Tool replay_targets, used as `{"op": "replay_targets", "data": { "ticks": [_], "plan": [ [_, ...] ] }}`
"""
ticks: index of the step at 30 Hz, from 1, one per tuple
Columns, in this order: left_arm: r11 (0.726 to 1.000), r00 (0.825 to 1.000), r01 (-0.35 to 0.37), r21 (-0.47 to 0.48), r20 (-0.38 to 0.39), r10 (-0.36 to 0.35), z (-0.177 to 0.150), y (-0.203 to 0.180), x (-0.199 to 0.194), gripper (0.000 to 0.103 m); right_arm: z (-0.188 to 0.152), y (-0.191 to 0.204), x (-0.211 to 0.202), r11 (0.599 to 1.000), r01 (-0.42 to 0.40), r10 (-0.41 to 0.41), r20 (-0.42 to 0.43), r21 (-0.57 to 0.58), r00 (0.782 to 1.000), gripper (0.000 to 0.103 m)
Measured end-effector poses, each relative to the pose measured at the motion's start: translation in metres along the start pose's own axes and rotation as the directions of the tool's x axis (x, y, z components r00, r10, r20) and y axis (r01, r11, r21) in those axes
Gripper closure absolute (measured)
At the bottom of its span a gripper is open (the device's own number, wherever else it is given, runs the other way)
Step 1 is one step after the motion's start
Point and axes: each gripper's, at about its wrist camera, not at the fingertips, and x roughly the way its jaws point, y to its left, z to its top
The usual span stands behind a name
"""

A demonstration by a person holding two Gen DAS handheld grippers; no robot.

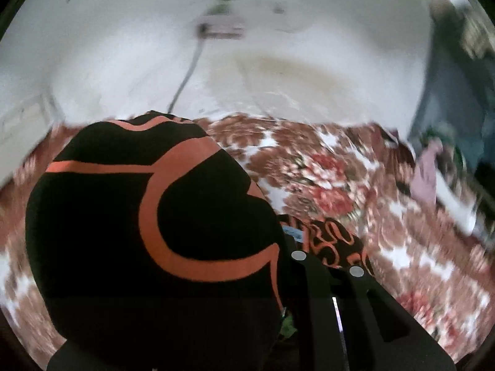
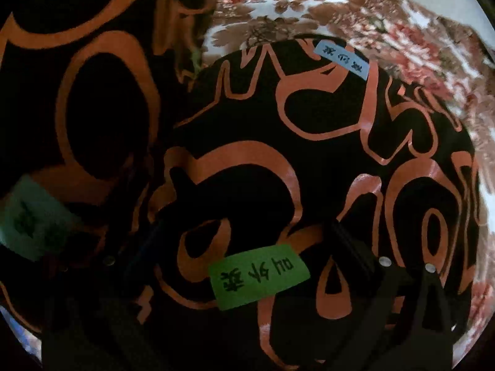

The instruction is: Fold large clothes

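Note:
The large garment (image 1: 139, 216) is black cloth with orange looping lines. In the left wrist view, a raised fold of it drapes over my left gripper (image 1: 283, 247) and hides one finger. The other finger (image 1: 328, 278) stands close against the cloth, so the gripper is shut on the garment, held above the bed. In the right wrist view, the rest of the garment (image 2: 309, 160) lies bunched on the bed. My right gripper (image 2: 247, 232) points down at it, fingers wide apart and open. A green handwritten label (image 2: 258, 276) shows between them. A blue label (image 2: 342, 58) sits farther off.
A floral brown, red and white bedspread (image 1: 340, 185) covers the bed under the garment. Beyond the bed are a pale floor and a grey cable (image 1: 185, 77) leading to a power strip (image 1: 219, 29). Other clothes (image 1: 430, 173) lie at the bed's right edge.

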Motion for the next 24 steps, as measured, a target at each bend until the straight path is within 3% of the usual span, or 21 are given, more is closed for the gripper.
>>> {"op": "replay_targets", "data": {
  "ticks": [4, 7, 8, 10, 11, 12, 13, 14, 15, 19, 21, 24],
  "plan": [
    [0.99, 0.999, -0.029, 0.14, -0.033, 0.033, 0.003, -0.067, 0.014, 0.088, -0.012, -0.053, -0.042, 0.996, -0.082, 0.081, 0.02, 0.036, 0.997, 0.006],
    [0.958, 0.991, -0.056, 0.28, -0.103, 0.088, -0.02, -0.119, 0.043, 0.088, -0.037, -0.125, -0.088, 0.99, -0.052, 0.042, 0.076, 0.129, 0.996, 0.006],
    [0.924, 0.982, -0.075, 0.375, -0.134, 0.135, -0.041, -0.143, 0.062, 0.088, -0.05, -0.16, -0.102, 0.984, -0.029, 0.015, 0.078, 0.177, 0.997, 0.006],
    [0.796, 0.956, -0.117, 0.594, -0.149, 0.252, -0.09, -0.185, 0.094, 0.087, -0.068, -0.211, -0.116, 0.967, 0.012, -0.026, 0.052, 0.253, 0.998, 0.005],
    [0.693, 0.94, -0.122, 0.711, -0.141, 0.311, -0.124, -0.207, 0.112, 0.086, -0.076, -0.234, -0.12, 0.958, 0.022, -0.034, 0.037, 0.285, 0.999, 0.005],
    [0.626, 0.93, -0.115, 0.771, -0.138, 0.341, -0.152, -0.221, 0.125, 0.086, -0.082, -0.253, -0.124, 0.949, 0.03, -0.04, 0.025, 0.314, 0.999, 0.007],
    [0.593, 0.926, -0.114, 0.797, -0.131, 0.354, -0.167, -0.228, 0.131, 0.086, -0.088, -0.273, -0.125, 0.94, 0.082, -0.083, -0.011, 0.332, 0.996, 0.006],
    [0.514, 0.924, -0.122, 0.849, -0.091, 0.371, -0.187, -0.238, 0.137, 0.086, -0.09, -0.288, -0.128, 0.933, 0.07, -0.069, -0.016, 0.354, 0.998, 0.007],
    [0.489, 0.925, -0.124, 0.863, -0.078, 0.372, -0.193, -0.242, 0.137, 0.086, -0.089, -0.302, -0.133, 0.925, 0.049, -0.047, -0.016, 0.377, 0.999, 0.007],
    [0.513, 0.929, -0.111, 0.851, -0.094, 0.357, -0.185, -0.239, 0.134, 0.086, -0.068, -0.309, -0.151, 0.946, 0.059, -0.071, 0.027, 0.319, 0.997, 0.007],
    [0.494, 0.932, -0.106, 0.863, -0.086, 0.351, -0.184, -0.234, 0.131, 0.086, -0.058, -0.307, -0.157, 0.955, 0.065, -0.081, 0.043, 0.289, 0.996, 0.007],
    [0.453, 0.938, -0.099, 0.886, -0.069, 0.34, -0.19, -0.23, 0.126, 0.086, -0.037, -0.304, -0.162, 0.964, 0.006, -0.023, 0.062, 0.266, 0.998, 0.006]
  ]
}}
